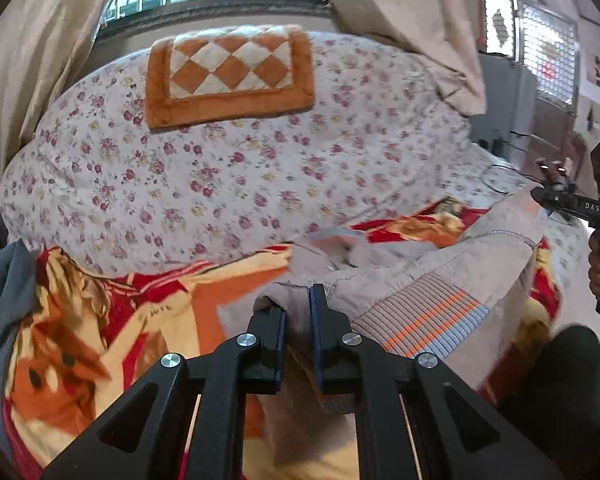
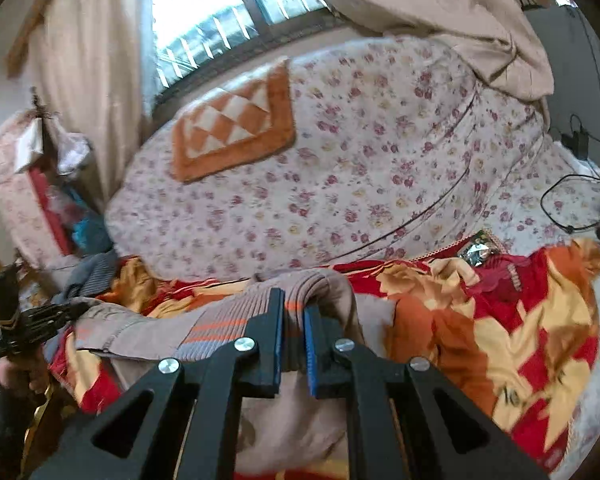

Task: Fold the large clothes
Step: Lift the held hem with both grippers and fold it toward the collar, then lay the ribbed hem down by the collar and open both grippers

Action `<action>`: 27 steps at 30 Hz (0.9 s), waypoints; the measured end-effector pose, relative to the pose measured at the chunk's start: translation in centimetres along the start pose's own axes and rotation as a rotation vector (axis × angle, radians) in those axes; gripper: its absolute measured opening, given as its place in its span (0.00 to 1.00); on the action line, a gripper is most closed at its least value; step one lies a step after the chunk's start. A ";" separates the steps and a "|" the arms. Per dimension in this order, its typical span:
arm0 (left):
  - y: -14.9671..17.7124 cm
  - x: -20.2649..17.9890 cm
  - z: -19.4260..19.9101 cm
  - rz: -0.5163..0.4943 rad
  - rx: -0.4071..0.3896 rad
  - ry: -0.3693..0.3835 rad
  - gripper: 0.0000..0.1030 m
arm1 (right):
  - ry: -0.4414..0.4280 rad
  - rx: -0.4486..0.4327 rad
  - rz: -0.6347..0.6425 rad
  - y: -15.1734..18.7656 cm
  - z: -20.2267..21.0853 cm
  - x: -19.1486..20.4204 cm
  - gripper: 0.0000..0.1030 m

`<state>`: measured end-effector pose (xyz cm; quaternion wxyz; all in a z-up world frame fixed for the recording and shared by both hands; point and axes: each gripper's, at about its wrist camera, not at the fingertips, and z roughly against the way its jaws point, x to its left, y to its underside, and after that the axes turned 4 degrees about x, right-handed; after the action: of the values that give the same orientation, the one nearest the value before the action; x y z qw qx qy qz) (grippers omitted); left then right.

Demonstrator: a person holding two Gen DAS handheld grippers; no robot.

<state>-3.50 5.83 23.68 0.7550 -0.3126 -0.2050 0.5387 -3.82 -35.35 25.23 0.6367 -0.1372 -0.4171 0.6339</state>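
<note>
Across the bed (image 1: 228, 184), over the red-and-orange blanket (image 1: 148, 308), the beige garment (image 1: 428, 276) hangs stretched between my two hands, its ribbed striped hem (image 1: 428, 320) running as the long axis from one grip to the other. My left fingers (image 1: 296, 320) are clamped narrow on one end of that hem, and my right fingers (image 2: 292, 336) pinch the ribbing (image 2: 236, 320) at the other, so neither hand is nearer and the fold lies straight ahead.
</note>
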 end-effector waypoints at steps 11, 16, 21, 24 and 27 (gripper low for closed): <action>2.6 5.1 -17.5 0.219 0.182 -0.064 0.07 | 0.142 0.177 -0.192 2.3 -18.3 -6.1 0.09; 3.8 6.4 -20.9 0.284 0.209 -0.054 0.11 | 0.108 0.149 -0.257 5.1 -22.5 -9.3 0.20; 4.0 7.9 -21.6 0.331 0.215 0.009 0.11 | 0.039 0.127 -0.290 4.6 -22.2 -10.4 0.41; 3.9 8.0 -20.7 0.341 0.190 0.034 0.18 | 0.029 0.136 -0.279 4.7 -22.0 -10.0 0.41; 3.8 7.9 -19.5 0.341 0.154 0.038 0.56 | 0.025 0.115 -0.267 4.8 -21.1 -9.8 0.41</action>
<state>9.17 9.26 6.76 0.6781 -0.2944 -0.0928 0.6670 9.25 -36.12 5.42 0.7272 -0.0518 -0.3868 0.5647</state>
